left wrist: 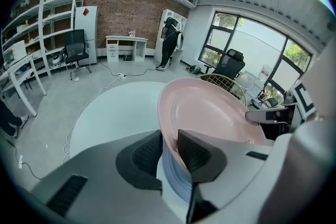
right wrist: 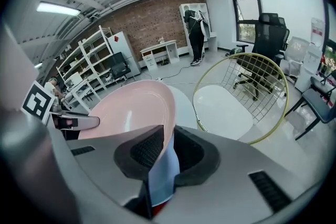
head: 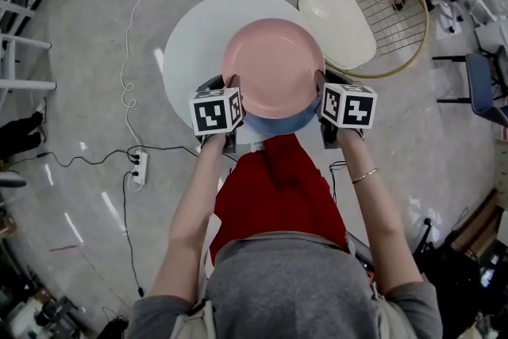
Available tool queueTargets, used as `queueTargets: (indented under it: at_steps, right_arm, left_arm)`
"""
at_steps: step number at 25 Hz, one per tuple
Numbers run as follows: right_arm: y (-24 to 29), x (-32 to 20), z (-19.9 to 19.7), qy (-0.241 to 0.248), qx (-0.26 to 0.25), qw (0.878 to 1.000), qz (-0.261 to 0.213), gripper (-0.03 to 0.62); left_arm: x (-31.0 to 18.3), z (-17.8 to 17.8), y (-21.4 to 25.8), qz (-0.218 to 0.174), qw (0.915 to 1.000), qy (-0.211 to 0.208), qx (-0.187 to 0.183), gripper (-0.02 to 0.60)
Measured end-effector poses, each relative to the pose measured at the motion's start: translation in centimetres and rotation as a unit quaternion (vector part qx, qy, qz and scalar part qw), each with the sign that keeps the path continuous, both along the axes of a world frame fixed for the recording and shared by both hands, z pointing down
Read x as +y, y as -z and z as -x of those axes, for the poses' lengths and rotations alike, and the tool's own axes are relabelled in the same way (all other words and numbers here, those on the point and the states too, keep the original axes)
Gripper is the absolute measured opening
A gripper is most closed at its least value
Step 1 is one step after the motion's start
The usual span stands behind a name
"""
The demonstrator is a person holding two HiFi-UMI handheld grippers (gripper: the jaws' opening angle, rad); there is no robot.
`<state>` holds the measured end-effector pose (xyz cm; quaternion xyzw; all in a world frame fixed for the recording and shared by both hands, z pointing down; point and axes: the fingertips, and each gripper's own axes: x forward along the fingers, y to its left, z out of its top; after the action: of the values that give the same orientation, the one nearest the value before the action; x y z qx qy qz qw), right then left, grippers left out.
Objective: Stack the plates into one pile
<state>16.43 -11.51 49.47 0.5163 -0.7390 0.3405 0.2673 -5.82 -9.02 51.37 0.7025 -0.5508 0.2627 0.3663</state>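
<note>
Two plates, pink plate [head: 274,63] stacked on blue plate [head: 279,123], held above the near edge of white table [head: 190,44]; my left gripper [left wrist: 169,148] and right gripper [right wrist: 165,150] clamp opposite rims of both.

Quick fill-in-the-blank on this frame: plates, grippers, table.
1. The pink plate rests on a second plate, coloured ____.
2. The left gripper and right gripper each clamp that pair by its ____.
3. Under them is a round ____ table.
4. The cream plate lies in a ____-rimmed wire basket.
Missing: blue, rim, white, gold.
</note>
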Motion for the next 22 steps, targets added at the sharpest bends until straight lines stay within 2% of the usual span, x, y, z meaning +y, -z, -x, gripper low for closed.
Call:
queueTargets:
  at_steps: [8, 12, 18, 22]
  right_arm:
    - [-1.9, 3.7, -2.1, -0.035, 0.000, 0.999, 0.015, 0.072]
    - [-3.3, 4.8, -2.4, -0.041, -0.008, 0.999, 0.024, 0.072]
    - [-4.3, 5.9, -3.2, -0.040, 0.021, 0.999, 0.023, 0.072]
    - [-5.4, 6.3, -3.2, -0.043, 0.017, 0.998, 0.034, 0.072]
  left_arm:
    - [2.3, -1.9, -1.7, 0.015, 0.9990, -0.039, -0.016, 0.103]
    - [2.9, -2.5, -2.5, 0.023, 0.9983, -0.049, -0.018, 0.106]
    - [3.7, -3.2, -3.5, 0.028, 0.9970, -0.064, -0.033, 0.109]
    - [3.9, -3.1, -4.1, 0.034, 0.9960, -0.069, -0.046, 0.112]
